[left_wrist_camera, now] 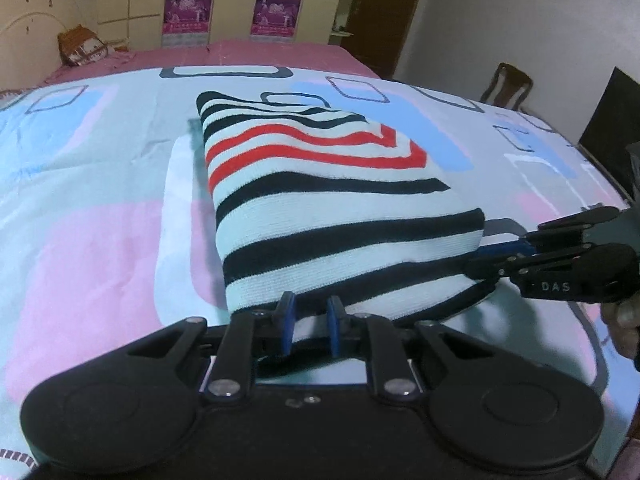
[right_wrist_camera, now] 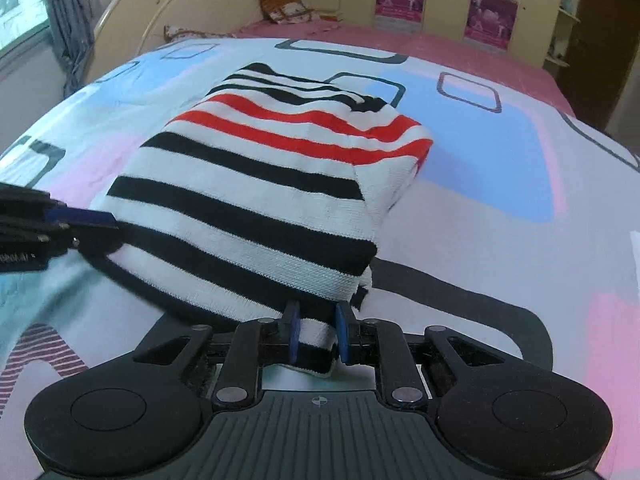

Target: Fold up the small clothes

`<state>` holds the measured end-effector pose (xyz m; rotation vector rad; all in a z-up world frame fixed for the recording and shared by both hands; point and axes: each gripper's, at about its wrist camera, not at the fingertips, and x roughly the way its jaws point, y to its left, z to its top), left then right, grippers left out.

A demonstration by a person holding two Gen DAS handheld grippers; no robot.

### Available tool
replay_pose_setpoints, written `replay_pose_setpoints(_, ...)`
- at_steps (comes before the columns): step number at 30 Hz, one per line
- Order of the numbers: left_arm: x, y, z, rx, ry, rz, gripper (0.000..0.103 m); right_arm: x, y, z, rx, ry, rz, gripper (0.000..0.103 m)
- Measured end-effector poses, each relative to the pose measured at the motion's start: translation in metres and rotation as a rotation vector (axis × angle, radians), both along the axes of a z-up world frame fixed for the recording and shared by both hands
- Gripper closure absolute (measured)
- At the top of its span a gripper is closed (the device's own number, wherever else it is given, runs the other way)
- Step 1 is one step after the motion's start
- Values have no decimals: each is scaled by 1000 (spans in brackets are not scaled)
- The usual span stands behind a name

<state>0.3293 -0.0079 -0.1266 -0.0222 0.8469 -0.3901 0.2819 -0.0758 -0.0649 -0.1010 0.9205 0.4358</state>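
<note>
**Both grippers at the near hem of a folded striped top**

The right gripper [right_wrist_camera: 316, 336] pinches the hem of the striped top [right_wrist_camera: 256, 184], cloth clearly between its narrowly parted fingers. The left gripper [left_wrist_camera: 310, 326] sits at the hem too, fingers slightly apart; whether it grips cloth I cannot tell. The one garment lies on the bed [left_wrist_camera: 100, 200], sleeves apparently tucked in. Likely one last fold remains.

My left gripper [left_wrist_camera: 310, 322] and right gripper [right_wrist_camera: 318, 330] are matte black, each with two blue finger pads [left_wrist_camera: 287, 322], silver pivot screws and round side housings. My right gripper's body is ribbed grey, with white "DAS" lettering on its side.
</note>
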Motion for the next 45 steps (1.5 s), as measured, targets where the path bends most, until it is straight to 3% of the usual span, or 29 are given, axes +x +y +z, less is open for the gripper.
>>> replay_pose_setpoints(6,-14,-8,16,31,-39,39,87,-10,-10,14,40,-22,-27,86)
replay_pose_setpoints(7,-19,-8,22,27,-53,53,81,-15,-14,20,53,-43,-38,86)
replay_pose_setpoints(9,-31,-11,33,33,-73,78,52,-27,-24,33,76,-79,-69,85)
replay_pose_setpoints(10,-39,-14,38,56,-98,107,11,-32,-28,37,84,-90,-88,67)
replay_pose_setpoints(11,-47,-17,42,83,-138,144,1,-38,-33,41,82,-102,-122,40)
replay_pose_setpoints(12,-56,-21,46,104,-183,168,0,-45,-38,45,79,-127,-157,2)
replay_pose_setpoints(13,-62,-24,48,108,-181,156,0,-52,-43,48,86,-158,-168,0)
replay_pose_setpoints(20,-102,-43,66,97,-172,164,0,-99,-60,64,84,-167,-208,0)
replay_pose_setpoints(45,-243,-63,126,32,-283,200,0,-265,-82,130,114,-241,-294,0)
